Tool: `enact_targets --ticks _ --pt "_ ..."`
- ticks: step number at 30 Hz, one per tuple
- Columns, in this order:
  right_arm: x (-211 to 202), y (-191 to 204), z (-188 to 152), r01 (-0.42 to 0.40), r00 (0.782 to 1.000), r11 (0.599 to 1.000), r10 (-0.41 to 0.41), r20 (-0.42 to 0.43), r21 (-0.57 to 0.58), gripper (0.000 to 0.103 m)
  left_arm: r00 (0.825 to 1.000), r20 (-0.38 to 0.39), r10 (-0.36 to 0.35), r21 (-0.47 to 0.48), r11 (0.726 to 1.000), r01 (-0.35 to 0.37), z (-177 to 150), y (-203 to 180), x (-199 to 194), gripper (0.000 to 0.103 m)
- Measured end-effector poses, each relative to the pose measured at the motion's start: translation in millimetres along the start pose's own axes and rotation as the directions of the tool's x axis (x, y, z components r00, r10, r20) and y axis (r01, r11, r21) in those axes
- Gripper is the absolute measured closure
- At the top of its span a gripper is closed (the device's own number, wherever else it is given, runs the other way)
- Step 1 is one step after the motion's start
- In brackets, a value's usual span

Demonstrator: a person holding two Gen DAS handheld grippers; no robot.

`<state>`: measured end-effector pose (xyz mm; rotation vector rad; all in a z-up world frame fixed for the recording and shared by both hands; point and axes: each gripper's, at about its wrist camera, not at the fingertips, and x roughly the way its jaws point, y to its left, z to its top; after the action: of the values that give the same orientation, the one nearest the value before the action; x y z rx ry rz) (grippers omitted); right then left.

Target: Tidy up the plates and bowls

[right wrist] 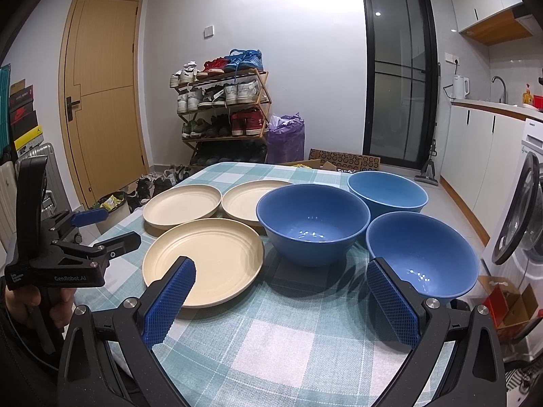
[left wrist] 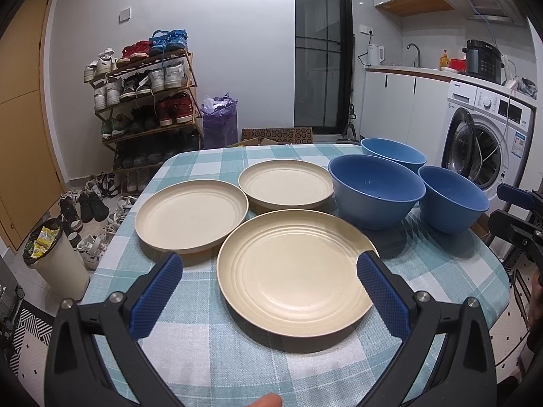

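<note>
Plates point(left wrist: 295, 271) – bowls point(left wrist: 376, 190) | checked tablecloth point(left wrist: 237, 356) – kitchen | both grippers point(left wrist: 269, 271) point(right wrist: 280, 281) released

far plate point(right wrist: 251, 200) partly hidden behind middle bowl point(right wrist: 312, 224).

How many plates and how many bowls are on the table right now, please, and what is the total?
Cream plates: 3 (near, left, far)
Blue bowls: 3 (middle, far, right)
Total: 6 dishes, all separate on the checked tablecloth, none stacked.
</note>
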<state>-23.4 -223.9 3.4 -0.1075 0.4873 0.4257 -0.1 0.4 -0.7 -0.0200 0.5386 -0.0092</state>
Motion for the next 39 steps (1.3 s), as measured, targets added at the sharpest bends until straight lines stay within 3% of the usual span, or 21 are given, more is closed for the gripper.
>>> enact_targets --ticks 16,39 --pt "-12 -6 16 0.005 1.0 1.0 -0.005 0.024 0.0 0.0 1.0 0.008 -0.006 -0.004 1.0 0.006 10 -1 -3 0.0" --pt "1 -18 64 -0.078 0.997 0.997 0.078 -0.018 0.015 0.0 0.999 0.041 0.027 0.003 1.0 -0.027 57 12 11 0.0"
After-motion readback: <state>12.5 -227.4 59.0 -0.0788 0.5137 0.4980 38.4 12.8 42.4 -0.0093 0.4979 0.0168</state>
